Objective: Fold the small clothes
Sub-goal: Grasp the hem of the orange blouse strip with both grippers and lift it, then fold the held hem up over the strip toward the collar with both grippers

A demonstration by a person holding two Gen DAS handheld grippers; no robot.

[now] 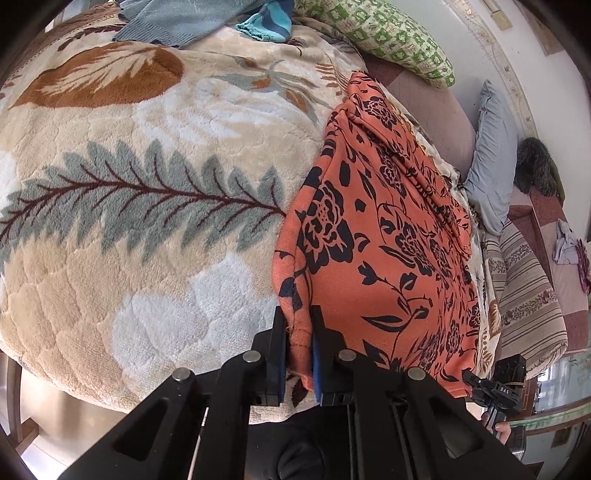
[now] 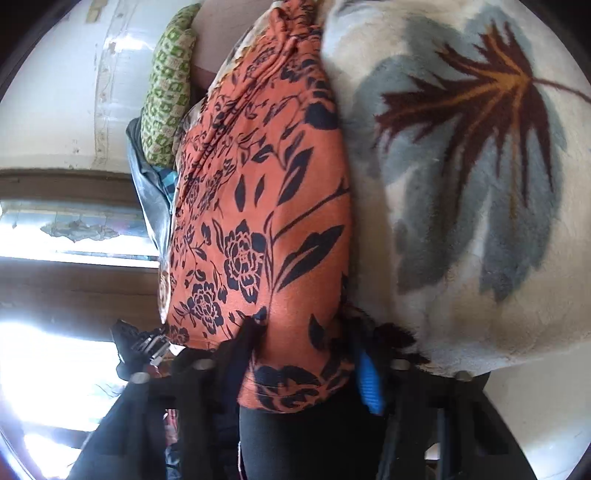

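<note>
The orange floral garment (image 1: 384,236) lies on the bed's plush leaf-patterned blanket (image 1: 147,192), at the blanket's 3 o'clock edge in my left view. My left tongs (image 1: 299,332) are clenched on its near hem, the cloth pinched between the two blue-lined fingers (image 1: 318,354).

In my right view the same garment (image 2: 258,221) fills the middle. The cloth spreads between the fingers of my right tongs (image 2: 303,354), which stand wide apart; one blue pad (image 2: 369,384) shows at 5 o'clock, the other finger is a dark blur at 7 o'clock. I cannot tell whether these tongs grip anything. The whole right view is smeared, so the garment's far end is hard to make out.

In the left view, the other rig (image 1: 498,387) peeks in at 4 o'clock, mostly cut off.

Outward at 12 o'clock sit a grey-blue knit (image 1: 177,22) and a teal striped cloth (image 1: 269,24), both cropped by the lens rim. A green patterned pillow (image 1: 391,37) lies at 1 o'clock, a grey pillow (image 1: 491,155) at 3 o'clock against the pale wall (image 1: 535,74), and a striped folded blanket (image 1: 524,295) lower right. The right view shows a bright, blown-out window (image 2: 55,236) at 9 o'clock.
</note>
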